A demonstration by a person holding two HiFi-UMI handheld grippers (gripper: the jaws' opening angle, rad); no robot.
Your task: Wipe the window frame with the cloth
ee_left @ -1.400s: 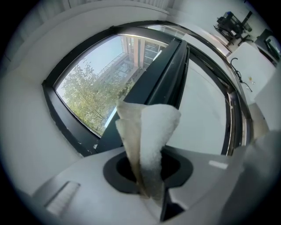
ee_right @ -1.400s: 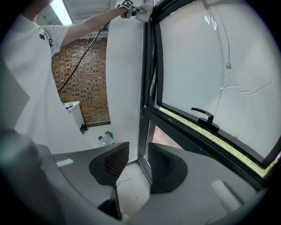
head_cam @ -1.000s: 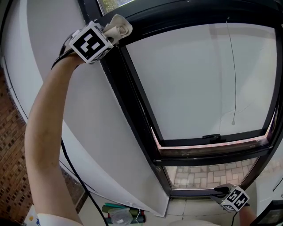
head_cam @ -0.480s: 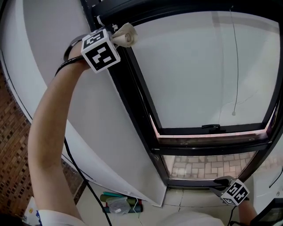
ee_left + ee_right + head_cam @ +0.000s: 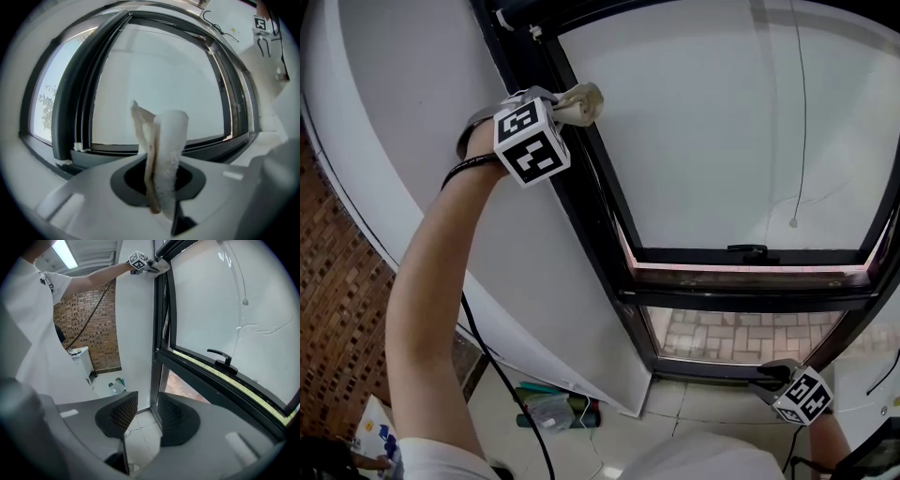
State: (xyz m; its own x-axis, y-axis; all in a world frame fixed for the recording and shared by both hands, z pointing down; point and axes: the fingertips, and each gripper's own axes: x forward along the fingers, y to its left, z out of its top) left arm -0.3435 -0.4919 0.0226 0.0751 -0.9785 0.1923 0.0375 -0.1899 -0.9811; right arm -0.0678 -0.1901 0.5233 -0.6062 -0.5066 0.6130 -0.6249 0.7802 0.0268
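Note:
A crumpled white cloth (image 5: 583, 99) is clamped in my left gripper (image 5: 562, 107), held high against the left upright of the black window frame (image 5: 598, 220). In the left gripper view the cloth (image 5: 165, 154) stands up between the jaws of that gripper (image 5: 160, 183) and hides its fingertips, with the frame (image 5: 70, 117) just beyond. My right gripper (image 5: 765, 382) hangs low by the frame's bottom right corner. Its jaws (image 5: 147, 416) stand slightly apart, with nothing but floor between them. From there the left gripper (image 5: 139, 260) and the cloth (image 5: 161, 266) show far up the upright.
A black window handle (image 5: 748, 250) sits on the sash's lower rail, and a thin pull cord (image 5: 794, 223) hangs before the pane. Bottles (image 5: 551, 411) lie on the floor by the white wall panel (image 5: 441, 84). A brick wall (image 5: 337, 309) is at the left. A cable trails from my left arm.
My left gripper has slid down the frame's left upright with the cloth still in it. The right gripper has stayed low at the bottom right.

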